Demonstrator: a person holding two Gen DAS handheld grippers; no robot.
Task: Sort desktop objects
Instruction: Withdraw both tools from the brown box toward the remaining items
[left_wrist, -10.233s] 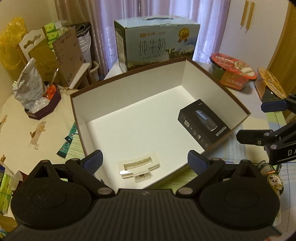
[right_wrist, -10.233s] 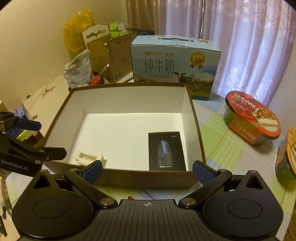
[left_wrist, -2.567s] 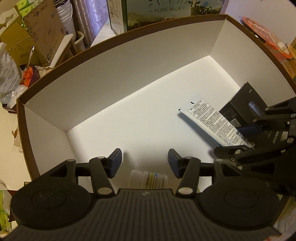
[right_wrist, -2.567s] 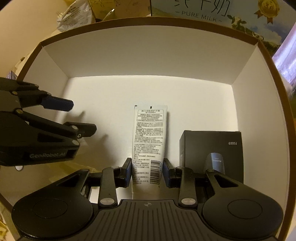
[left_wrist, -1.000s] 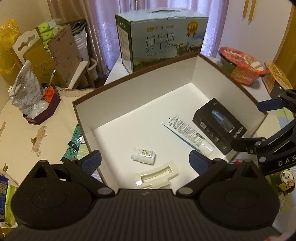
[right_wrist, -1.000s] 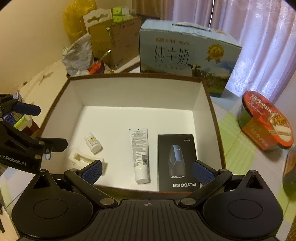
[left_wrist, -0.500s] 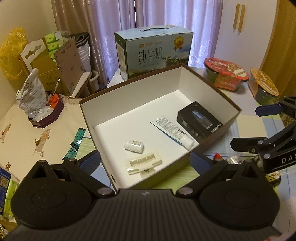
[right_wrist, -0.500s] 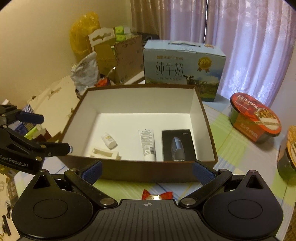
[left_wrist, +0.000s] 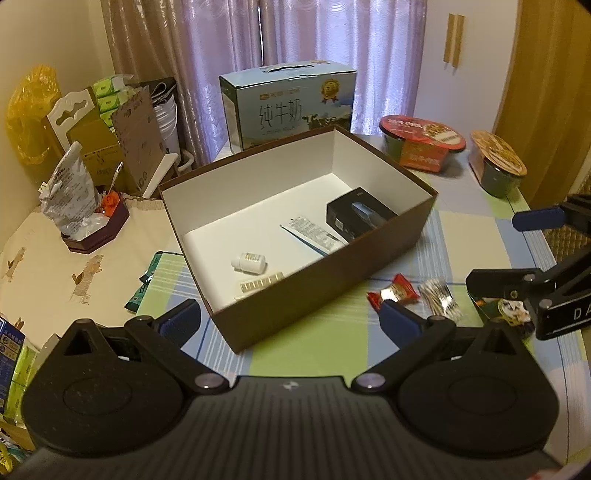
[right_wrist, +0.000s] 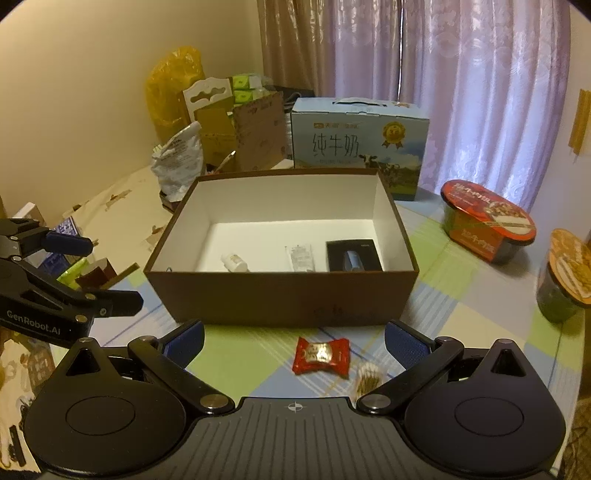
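Note:
A brown box with a white inside (left_wrist: 332, 266) (right_wrist: 280, 295) stands mid-table. In it lie a black product box (left_wrist: 356, 218) (right_wrist: 352, 256), a white tube (left_wrist: 312, 234) (right_wrist: 300, 258), a small white bottle (left_wrist: 249, 262) (right_wrist: 233, 262) and a white plastic piece (left_wrist: 260, 282). A red candy (left_wrist: 393, 293) (right_wrist: 321, 355) and a bundle of cotton swabs (left_wrist: 441, 299) (right_wrist: 367, 380) lie on the cloth in front of the box. My left gripper (left_wrist: 290, 325) and right gripper (right_wrist: 293, 341) are both open, empty, and held back from the box.
A milk carton box (left_wrist: 288, 107) (right_wrist: 358, 144) stands behind the brown box. Two instant noodle bowls (left_wrist: 421, 147) (right_wrist: 487, 230) sit at the right. A foil bag (left_wrist: 68, 192), cardboard and tissue packs crowd the left. A small item (left_wrist: 511, 310) lies under the right gripper.
Both grippers have pulled back and up from the box, leaving the tube and bottle inside. The candy and cotton swabs have come into view in front of the box.

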